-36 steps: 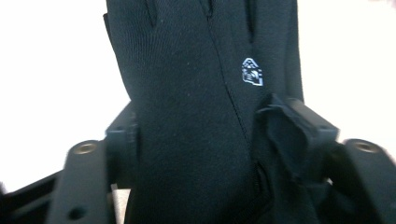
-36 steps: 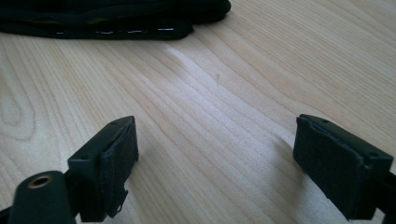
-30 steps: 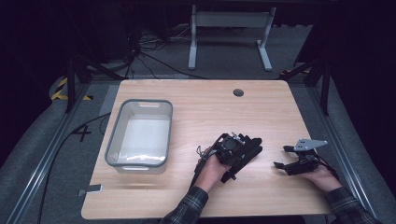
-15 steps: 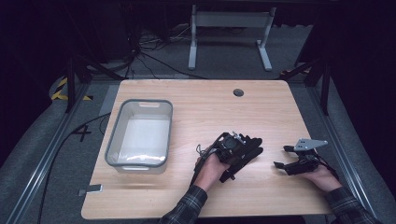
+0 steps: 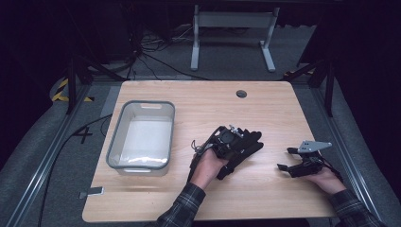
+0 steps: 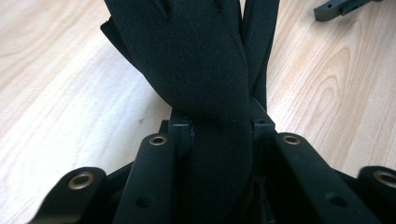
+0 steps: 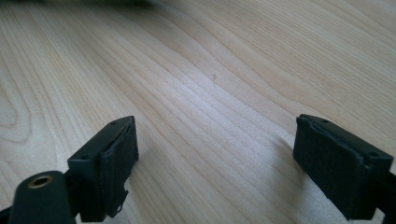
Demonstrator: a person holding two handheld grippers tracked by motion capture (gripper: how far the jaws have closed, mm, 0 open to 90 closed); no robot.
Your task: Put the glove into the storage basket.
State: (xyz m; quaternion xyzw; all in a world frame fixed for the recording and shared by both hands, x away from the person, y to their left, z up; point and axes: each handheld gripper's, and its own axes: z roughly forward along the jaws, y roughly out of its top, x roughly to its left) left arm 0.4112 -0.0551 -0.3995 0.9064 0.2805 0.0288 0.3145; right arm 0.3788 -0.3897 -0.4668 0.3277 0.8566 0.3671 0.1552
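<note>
Black glove (image 6: pixel 205 74) stays pinched in the left gripper (image 5: pixel 239 149) near the bin (image 5: pixel 142 135), nothing shifted; right gripper (image 7: pixel 215 172) jaws spread, empty.

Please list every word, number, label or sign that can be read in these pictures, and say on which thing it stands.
"4": a dark mark that reads like this digit, on the grey floor mat left of the table.
No other readable text: none on the clear bin, the black glove, or either gripper.
</note>
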